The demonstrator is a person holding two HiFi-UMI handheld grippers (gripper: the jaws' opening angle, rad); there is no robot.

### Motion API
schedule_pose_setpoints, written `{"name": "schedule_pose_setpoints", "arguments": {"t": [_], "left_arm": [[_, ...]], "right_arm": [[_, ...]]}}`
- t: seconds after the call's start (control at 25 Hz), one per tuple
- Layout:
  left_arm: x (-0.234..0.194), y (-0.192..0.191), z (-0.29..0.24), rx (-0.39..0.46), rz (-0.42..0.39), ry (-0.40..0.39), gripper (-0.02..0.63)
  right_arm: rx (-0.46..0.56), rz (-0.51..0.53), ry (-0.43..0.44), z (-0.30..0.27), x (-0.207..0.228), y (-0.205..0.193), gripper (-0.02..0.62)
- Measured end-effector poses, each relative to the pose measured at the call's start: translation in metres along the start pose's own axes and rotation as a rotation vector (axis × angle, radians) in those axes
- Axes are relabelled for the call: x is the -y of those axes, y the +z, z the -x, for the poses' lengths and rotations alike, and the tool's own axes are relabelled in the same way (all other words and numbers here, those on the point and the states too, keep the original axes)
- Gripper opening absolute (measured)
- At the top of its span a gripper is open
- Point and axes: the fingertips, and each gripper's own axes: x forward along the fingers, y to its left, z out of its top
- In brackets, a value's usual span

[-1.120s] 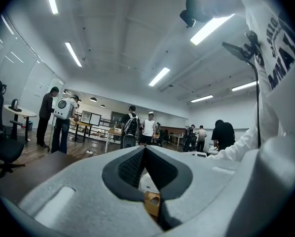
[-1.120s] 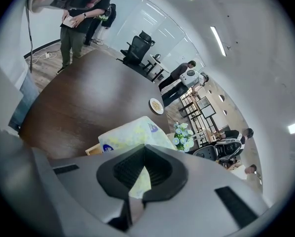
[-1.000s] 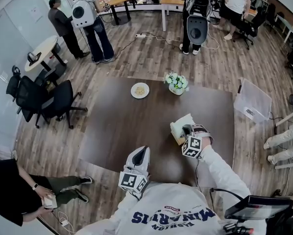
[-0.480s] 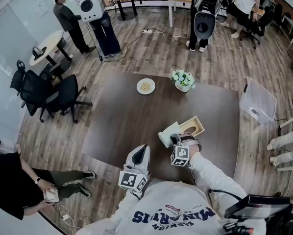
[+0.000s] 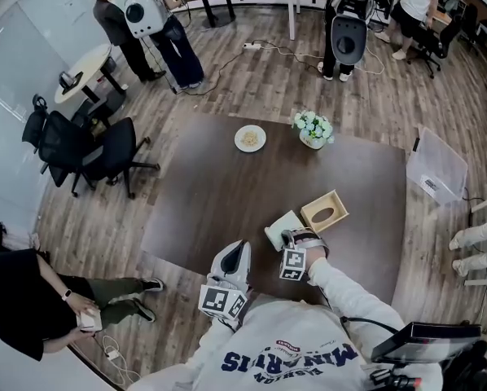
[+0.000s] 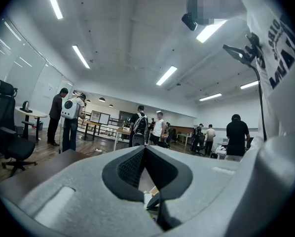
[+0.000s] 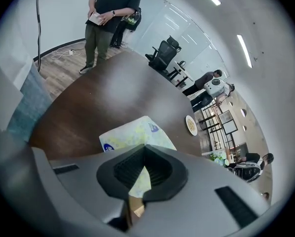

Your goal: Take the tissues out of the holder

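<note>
Left gripper [image 5: 237,249] nearest body, well apart from holder [image 5: 325,211], fingers pressed together, nothing in them

Right gripper [image 5: 292,236] just beside holder, fingers pinched tight on edge of tissue pack [image 5: 282,226]

Pack out of holder, just beside its near corner; on table [image 5: 203,202] or just above, cannot tell

Best way, I think: set pack flat, clear of holder, let go slowly

Plate [image 5: 250,138], flowers [image 5: 313,128] far past holder, no bother
</note>
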Motion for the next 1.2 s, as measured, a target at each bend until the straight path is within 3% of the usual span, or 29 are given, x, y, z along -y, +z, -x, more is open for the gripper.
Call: {"name": "schedule_pose_setpoints", "arguments": {"t": [0.32,0.88,1.12,1.2], "left_arm": [[-0.008,-0.001,0.006,-0.008,0.032,0.03,0.002],[-0.014,-0.012,0.006,-0.023,0.02,0.029,0.002],[-0.013,-0.008,0.003,-0.022,0.011,0.023,0.002],[-0.012,-0.007,0.001,-0.02,0.007,0.018,0.002]], "right_arm": [[-0.056,0.012,0.026,-0.025,-0.023,-0.011,0.009],[-0.104,-0.009,0.09,-0.045,-0.055,-0.025,0.009],[-0.094,-0.057,0.066,-0.038,-0.04,-0.022,0.019],[-0.076,-0.101,0.068,-0.03,-0.034,-0.021,0.059]]}}
